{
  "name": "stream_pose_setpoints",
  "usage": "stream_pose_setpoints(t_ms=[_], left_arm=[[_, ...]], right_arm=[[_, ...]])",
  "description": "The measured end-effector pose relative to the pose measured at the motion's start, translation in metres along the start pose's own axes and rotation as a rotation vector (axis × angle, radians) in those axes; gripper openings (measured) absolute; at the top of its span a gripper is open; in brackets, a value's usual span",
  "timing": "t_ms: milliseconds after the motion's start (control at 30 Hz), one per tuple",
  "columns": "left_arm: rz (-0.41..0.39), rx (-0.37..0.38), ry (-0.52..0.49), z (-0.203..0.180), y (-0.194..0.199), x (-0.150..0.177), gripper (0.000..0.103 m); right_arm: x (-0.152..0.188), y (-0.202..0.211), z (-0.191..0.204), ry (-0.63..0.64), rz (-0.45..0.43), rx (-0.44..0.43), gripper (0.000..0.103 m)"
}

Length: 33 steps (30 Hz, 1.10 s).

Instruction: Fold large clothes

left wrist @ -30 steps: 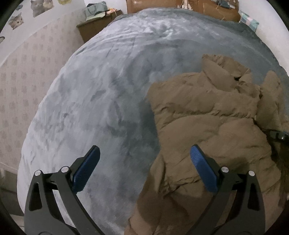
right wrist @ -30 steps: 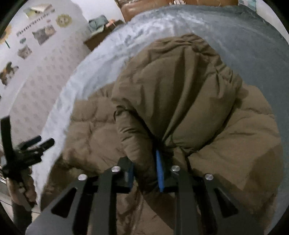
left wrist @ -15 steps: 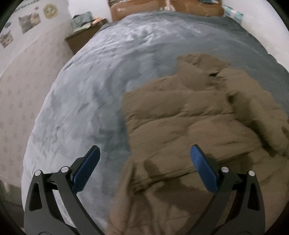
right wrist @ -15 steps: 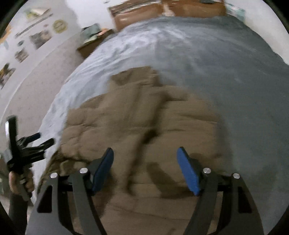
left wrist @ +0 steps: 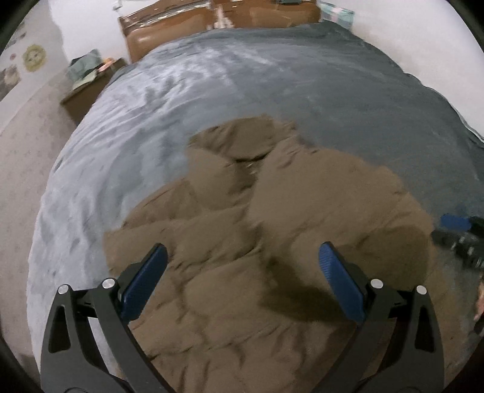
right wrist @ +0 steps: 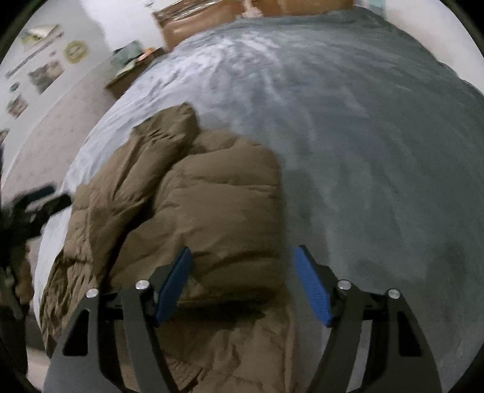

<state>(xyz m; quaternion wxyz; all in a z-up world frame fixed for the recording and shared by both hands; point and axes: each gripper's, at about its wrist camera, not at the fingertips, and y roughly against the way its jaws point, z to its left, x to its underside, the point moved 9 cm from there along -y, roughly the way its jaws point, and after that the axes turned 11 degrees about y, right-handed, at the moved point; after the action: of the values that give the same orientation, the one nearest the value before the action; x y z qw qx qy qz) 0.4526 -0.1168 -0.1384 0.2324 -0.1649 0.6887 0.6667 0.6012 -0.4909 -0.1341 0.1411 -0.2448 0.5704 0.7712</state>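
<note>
A brown puffer jacket lies in a rumpled heap on the near part of a grey-blue bed cover. It also shows in the right wrist view, left of centre. My left gripper is open and empty above the jacket's middle. My right gripper is open and empty over the jacket's right edge. The right gripper also shows at the right edge of the left wrist view, and the left gripper at the left edge of the right wrist view.
The bed cover stretches far and to the right. A brown headboard stands at the far end. A wooden nightstand with clutter sits at the far left. Pale floor runs along the bed's left side.
My right gripper has let go of the jacket fold and opened. The raised fold has dropped onto the heap. Both grippers have shifted over the jacket.
</note>
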Motion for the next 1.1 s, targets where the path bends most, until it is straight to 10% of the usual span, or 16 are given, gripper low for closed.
stream_pose_setpoints(t_ms=[133, 267, 500, 867, 1100], left_arm=[[0.025, 0.02, -0.035, -0.026, -0.018, -0.008, 0.098], [0.135, 0.05, -0.052, -0.04, -0.052, 0.005, 0.047], [0.124, 0.112, -0.036, -0.021, -0.057, 0.004, 0.01], [0.115, 0.21, 0.179, 0.094, -0.017, 0.07, 0.012], [0.139, 0.15, 0.23, 0.137, -0.016, 0.119, 0.059]], right_arm=[[-0.003, -0.013, 0.01, 0.046, 0.022, -0.031, 0.05], [-0.002, -0.021, 0.015, 0.063, 0.032, -0.034, 0.043], [-0.001, -0.021, 0.024, 0.099, 0.017, -0.008, 0.019], [0.001, -0.008, 0.083, 0.175, 0.001, -0.063, 0.013], [0.018, -0.027, 0.105, 0.224, 0.066, -0.023, 0.009]])
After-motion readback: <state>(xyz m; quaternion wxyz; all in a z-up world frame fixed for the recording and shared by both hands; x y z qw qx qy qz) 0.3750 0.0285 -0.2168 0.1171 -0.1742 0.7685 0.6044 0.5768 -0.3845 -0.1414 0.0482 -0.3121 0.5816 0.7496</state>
